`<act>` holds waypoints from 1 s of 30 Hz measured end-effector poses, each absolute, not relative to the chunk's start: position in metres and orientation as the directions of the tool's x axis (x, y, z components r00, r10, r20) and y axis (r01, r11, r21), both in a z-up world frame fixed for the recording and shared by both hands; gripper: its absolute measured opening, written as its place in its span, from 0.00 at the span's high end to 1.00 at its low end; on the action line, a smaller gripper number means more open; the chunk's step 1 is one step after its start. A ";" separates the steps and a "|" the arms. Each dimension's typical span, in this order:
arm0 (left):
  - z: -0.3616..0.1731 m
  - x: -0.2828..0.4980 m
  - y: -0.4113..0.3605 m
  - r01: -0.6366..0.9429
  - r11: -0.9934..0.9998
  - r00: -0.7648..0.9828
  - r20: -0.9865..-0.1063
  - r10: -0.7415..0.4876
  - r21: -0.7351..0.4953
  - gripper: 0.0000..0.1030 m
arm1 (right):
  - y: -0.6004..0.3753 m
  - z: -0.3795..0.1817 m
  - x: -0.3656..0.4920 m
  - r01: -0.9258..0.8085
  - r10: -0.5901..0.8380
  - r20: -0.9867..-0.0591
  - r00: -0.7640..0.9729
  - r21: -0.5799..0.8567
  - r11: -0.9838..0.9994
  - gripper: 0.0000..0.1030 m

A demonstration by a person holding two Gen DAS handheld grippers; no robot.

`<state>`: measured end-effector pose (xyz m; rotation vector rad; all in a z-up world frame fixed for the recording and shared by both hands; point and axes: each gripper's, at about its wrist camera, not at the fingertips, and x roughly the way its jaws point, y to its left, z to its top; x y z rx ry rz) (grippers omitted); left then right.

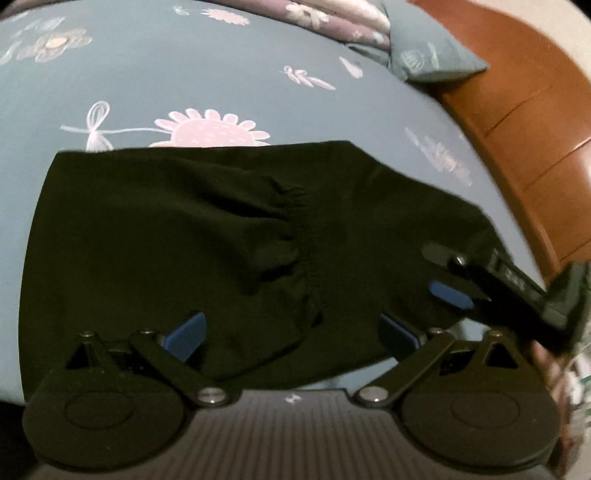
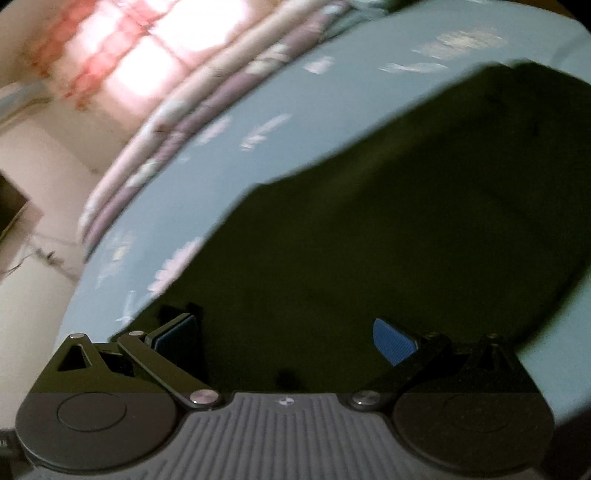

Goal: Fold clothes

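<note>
A black garment point(image 1: 166, 229) with a gathered elastic band point(image 1: 303, 229) lies folded flat on the blue floral bed sheet point(image 1: 184, 74). My left gripper point(image 1: 291, 332) is open, its blue pads spread wide over the garment's near edge. At the garment's right end sits my right gripper point(image 1: 443, 275), one blue pad point(image 1: 450, 293) showing against the cloth. In the right wrist view, the right gripper point(image 2: 284, 338) is open above the black garment point(image 2: 406, 203), the cloth passing between its fingers. The picture is blurred.
A wooden bed frame point(image 1: 517, 110) runs along the right side. A blue pillow point(image 1: 432, 55) and a folded purple floral quilt point(image 1: 325, 18) lie at the far end of the bed. A bright window with a red curtain point(image 2: 147, 37) is beyond the quilt point(image 2: 166, 122).
</note>
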<state>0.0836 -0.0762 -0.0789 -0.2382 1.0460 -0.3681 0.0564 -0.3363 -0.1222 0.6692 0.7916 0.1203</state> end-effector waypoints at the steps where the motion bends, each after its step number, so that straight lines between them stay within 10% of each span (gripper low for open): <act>1: -0.080 0.085 -0.082 0.210 0.907 0.446 -0.790 -0.421 -0.365 0.04 | -0.337 -0.123 0.053 0.145 0.341 -0.620 0.707 0.598 0.788 0.00; 12: -0.106 0.077 -0.094 0.176 0.897 0.425 -0.791 -0.440 -0.405 0.04 | -0.331 -0.109 0.045 0.183 0.238 -0.678 0.695 0.487 0.854 0.00; 19: -0.098 0.069 -0.091 0.178 0.894 0.438 -0.781 -0.445 -0.410 0.04 | -0.383 -0.086 0.027 0.198 0.140 -0.559 0.818 0.501 0.843 0.00; 30: -0.098 0.071 -0.088 0.179 0.885 0.425 -0.777 -0.463 -0.429 0.04 | -0.548 -0.139 0.017 0.357 0.135 -0.504 0.853 0.753 0.552 0.00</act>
